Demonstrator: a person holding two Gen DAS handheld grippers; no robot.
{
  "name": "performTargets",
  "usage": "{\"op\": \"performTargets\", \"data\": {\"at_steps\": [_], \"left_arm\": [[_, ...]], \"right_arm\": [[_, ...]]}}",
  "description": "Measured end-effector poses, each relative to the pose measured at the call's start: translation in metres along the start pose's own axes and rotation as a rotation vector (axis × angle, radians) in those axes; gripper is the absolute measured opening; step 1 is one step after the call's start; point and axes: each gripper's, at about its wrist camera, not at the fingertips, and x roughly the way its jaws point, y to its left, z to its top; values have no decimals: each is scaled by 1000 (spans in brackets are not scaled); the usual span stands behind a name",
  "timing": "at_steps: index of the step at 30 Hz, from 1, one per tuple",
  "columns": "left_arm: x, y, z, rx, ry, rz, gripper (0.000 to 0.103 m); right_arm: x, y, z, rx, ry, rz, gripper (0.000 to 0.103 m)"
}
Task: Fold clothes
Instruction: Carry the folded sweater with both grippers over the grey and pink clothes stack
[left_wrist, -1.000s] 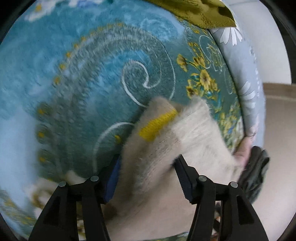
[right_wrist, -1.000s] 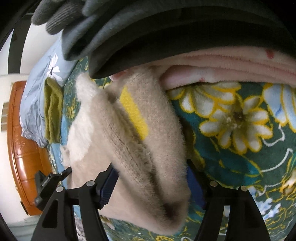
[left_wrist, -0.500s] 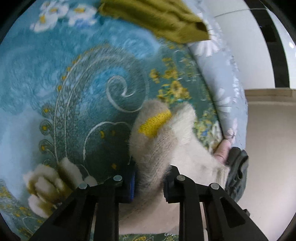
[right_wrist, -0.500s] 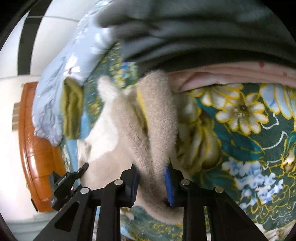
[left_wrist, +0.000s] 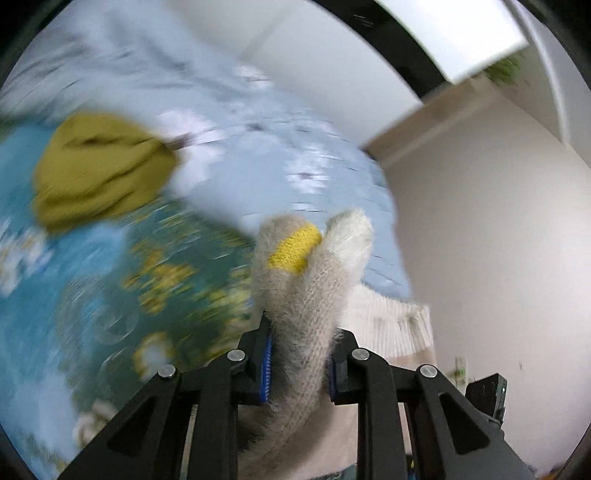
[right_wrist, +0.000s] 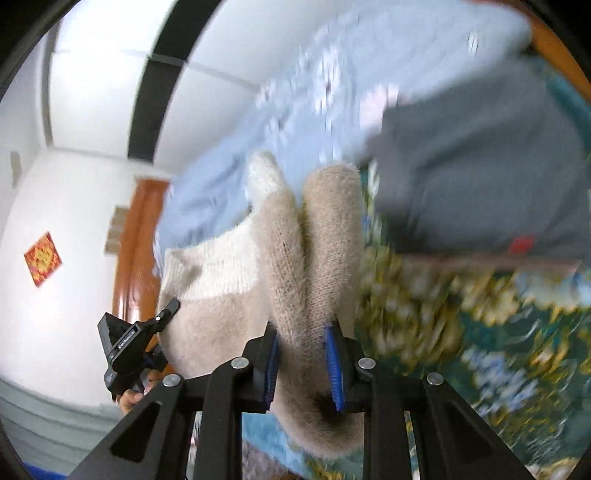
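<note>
A fuzzy beige knitted sweater (left_wrist: 306, 291) with a yellow patch (left_wrist: 293, 248) and a white ribbed band (right_wrist: 221, 271) is held up off the bed. My left gripper (left_wrist: 301, 363) is shut on one bunched edge of it. My right gripper (right_wrist: 303, 360) is shut on another bunched edge of the sweater (right_wrist: 314, 258). The cloth hangs stretched between the two. The left gripper also shows in the right wrist view (right_wrist: 136, 341), at the sweater's far corner. Both views are blurred by motion.
The bed carries a teal floral blanket (left_wrist: 110, 295) and a pale blue quilt (left_wrist: 258, 155). A folded olive garment (left_wrist: 99, 170) lies at the left. A grey folded pile (right_wrist: 487, 177) lies at the right. A white wall (left_wrist: 498, 240) and an orange wooden door (right_wrist: 133, 251) stand beyond.
Both grippers went from open around the sweater to shut on it, then lifted it off the blanket. Both cameras have tilted up toward the walls.
</note>
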Motion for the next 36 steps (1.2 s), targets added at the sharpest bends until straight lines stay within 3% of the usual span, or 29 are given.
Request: {"op": "performTargets", "data": {"at_steps": [4, 8, 11, 16, 18, 21, 26, 31, 34, 36], "left_arm": [[67, -62, 26, 68, 73, -88, 23], [140, -101, 34, 67, 178, -137, 23], [198, -99, 26, 37, 267, -117, 23], [269, -62, 10, -68, 367, 38, 24], [279, -47, 9, -139, 389, 55, 25], [282, -57, 13, -110, 383, 67, 25], [272, -90, 35, -54, 304, -27, 25], [285, -73, 23, -50, 375, 108, 27], [272, -62, 20, -94, 384, 77, 32], [258, -61, 24, -110, 387, 59, 45]], "right_arm": [[-52, -20, 39, -4, -120, -55, 24], [-87, -56, 72, 23, -170, -130, 24], [-92, -94, 85, 93, -182, -170, 24], [-73, -155, 87, 245, -178, -239, 25], [-67, -171, 83, 297, -181, -227, 26], [-62, -179, 81, 329, -188, -242, 27], [-83, -162, 88, 287, -267, -245, 27], [-70, -175, 88, 336, -217, -256, 30], [-74, -170, 86, 325, -213, -233, 34], [-79, -162, 86, 283, -204, -258, 37]]}}
